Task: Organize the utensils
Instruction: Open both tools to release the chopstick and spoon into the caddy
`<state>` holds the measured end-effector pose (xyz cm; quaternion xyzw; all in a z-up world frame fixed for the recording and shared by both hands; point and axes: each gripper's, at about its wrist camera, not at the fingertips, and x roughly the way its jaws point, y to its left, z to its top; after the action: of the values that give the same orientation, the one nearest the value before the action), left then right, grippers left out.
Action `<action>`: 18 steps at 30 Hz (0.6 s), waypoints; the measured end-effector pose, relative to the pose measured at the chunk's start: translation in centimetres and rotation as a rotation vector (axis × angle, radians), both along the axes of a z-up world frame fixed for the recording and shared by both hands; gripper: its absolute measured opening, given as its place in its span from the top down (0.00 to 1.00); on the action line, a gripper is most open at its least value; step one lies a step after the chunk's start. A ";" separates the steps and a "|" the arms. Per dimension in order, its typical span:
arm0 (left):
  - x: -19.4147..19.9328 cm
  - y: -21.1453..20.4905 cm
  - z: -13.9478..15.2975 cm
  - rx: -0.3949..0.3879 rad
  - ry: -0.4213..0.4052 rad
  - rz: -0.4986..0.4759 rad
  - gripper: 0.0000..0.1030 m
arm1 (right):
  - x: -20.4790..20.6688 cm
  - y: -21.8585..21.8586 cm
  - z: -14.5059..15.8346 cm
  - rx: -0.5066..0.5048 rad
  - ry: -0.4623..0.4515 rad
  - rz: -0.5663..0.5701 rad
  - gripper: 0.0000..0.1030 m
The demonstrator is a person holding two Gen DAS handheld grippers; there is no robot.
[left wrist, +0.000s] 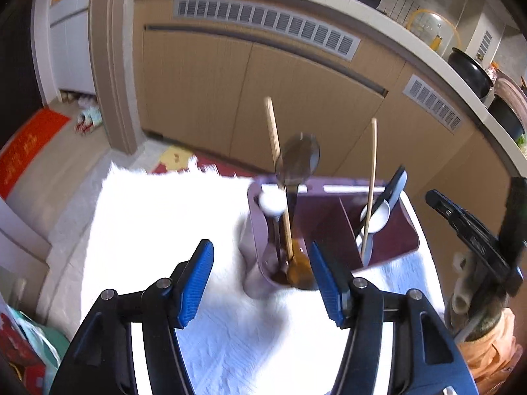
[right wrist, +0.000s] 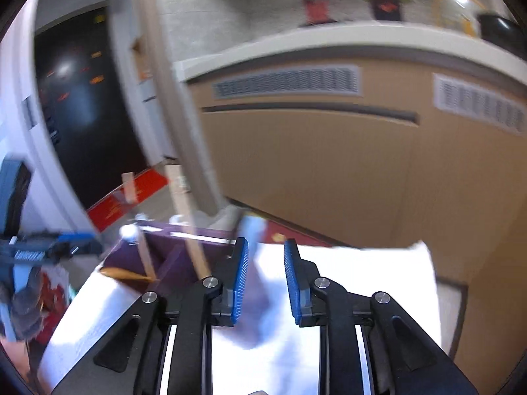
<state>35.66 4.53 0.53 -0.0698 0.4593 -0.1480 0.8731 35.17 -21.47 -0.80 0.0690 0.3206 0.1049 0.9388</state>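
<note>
A purple utensil holder stands on a white cloth. Its left compartment holds a chopstick, a brown translucent spoon and a white spoon. Its right compartment holds a second chopstick and white spoons. My left gripper is open and empty, just in front of the holder. My right gripper is open and empty, to the right of the holder; it also shows at the right edge of the left wrist view. The right wrist view is blurred.
Tan cabinet doors with vents rise behind the table. A counter above carries black pots. A red mat lies on the floor at left. The cloth ends at the table's far edge.
</note>
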 end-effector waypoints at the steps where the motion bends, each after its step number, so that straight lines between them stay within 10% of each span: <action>1: 0.0 -0.1 -0.3 -0.008 0.011 -0.003 0.45 | 0.5 -0.8 -0.6 0.021 0.037 -0.018 0.77; 9: 0.1 -0.5 -0.7 -0.017 0.031 -0.004 0.45 | 4.8 -2.3 -6.6 0.185 0.267 0.004 0.77; 18: -0.4 0.0 -0.3 -0.004 0.009 0.008 0.45 | 4.5 -0.6 -7.0 0.152 0.253 0.035 0.77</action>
<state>35.30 4.52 0.21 -0.0739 0.4626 -0.1451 0.8715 39.71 -22.11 -7.78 0.1470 0.4289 0.1358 0.8809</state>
